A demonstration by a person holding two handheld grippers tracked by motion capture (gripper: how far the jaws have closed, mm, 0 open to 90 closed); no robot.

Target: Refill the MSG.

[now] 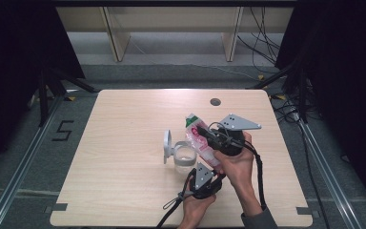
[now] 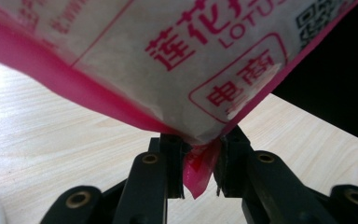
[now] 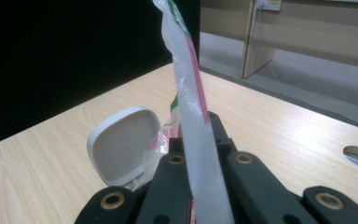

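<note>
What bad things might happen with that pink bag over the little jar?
1. The left gripper pinches only a bottom corner of the pink-and-white bag, so it might slip free.
2. The right gripper clamps a thin edge, which may tear.
3. The open-lidded clear container sits beside the bag, so contents could miss it.

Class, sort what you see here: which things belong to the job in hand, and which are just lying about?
In the job: pink-and-white bag, left gripper, right gripper, open-lidded container.
Lying about: cables, floor marker, table's round hole.
</note>
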